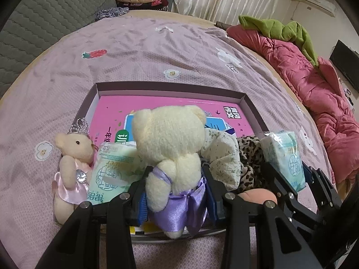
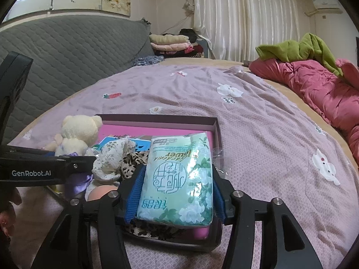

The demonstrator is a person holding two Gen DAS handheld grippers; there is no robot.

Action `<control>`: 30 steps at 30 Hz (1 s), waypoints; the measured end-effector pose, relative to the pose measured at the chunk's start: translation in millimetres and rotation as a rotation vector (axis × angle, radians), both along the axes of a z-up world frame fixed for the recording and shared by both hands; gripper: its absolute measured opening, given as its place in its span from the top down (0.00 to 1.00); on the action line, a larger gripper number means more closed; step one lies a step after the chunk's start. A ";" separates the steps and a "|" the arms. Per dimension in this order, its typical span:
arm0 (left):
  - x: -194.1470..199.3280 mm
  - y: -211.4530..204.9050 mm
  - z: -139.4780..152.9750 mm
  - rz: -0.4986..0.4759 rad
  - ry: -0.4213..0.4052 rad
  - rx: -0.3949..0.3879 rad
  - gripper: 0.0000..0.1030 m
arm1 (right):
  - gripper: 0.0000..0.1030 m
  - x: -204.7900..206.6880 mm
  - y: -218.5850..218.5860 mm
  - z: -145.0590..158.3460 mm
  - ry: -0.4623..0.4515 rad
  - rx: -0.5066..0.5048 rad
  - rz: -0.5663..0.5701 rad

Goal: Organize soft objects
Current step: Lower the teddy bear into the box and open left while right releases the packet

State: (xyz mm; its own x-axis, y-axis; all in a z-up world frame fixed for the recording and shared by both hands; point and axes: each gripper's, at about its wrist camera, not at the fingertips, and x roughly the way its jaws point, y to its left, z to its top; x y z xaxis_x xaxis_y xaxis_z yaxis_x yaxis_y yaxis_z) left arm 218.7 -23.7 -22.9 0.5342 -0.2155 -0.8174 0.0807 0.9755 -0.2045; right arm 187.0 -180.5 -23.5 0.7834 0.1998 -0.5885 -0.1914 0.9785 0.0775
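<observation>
Left claw: your left gripper (image 1: 177, 188) is pinching the cream teddy bear (image 1: 170, 143) around its purple satin skirt, blue pads pressed into both sides; the bear is upright, its back to the camera.
Right claw: your right gripper (image 2: 177, 192) is clamped on a green tissue pack (image 2: 177, 177), which stands upright between the pads.
Where things are: both held items hover over the near end of the shallow box (image 1: 243, 97), which lies on the pink bedspread (image 1: 157, 51) with a pink book (image 1: 179, 107) flat on its floor.
Doing this step well: it looks like a placing step. Lower each item into open box floor, farther in than the crowded near edge. Keep the bear's grip low on the body so the head does not tip it over. Set the pack down flat rather than on end, since it would likely topple. Release only once each item rests on the book.
Risk: the two claws work close together; move one at a time.
Count, bears: two, the held one and a crowned bear in a pink dress (image 1: 71, 161).
Count, tissue packs: two, one held, one (image 1: 112, 168) beside the crowned bear.
Count, cloths: one floral cloth (image 1: 222, 154), one leopard-print cloth (image 1: 249, 157).
Count, other: one peach-coloured round object (image 1: 258, 196), partly hidden.
</observation>
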 end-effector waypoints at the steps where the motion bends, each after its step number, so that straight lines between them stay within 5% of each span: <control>1: 0.5 -0.1 -0.4 -0.001 0.004 -0.002 0.59 | 0.39 -0.3 -1.1 0.8 -0.001 0.006 0.001; 30: -10.8 0.7 15.4 -0.021 -0.063 -0.023 0.40 | 0.32 -18.3 -9.2 24.2 -0.110 0.022 -0.013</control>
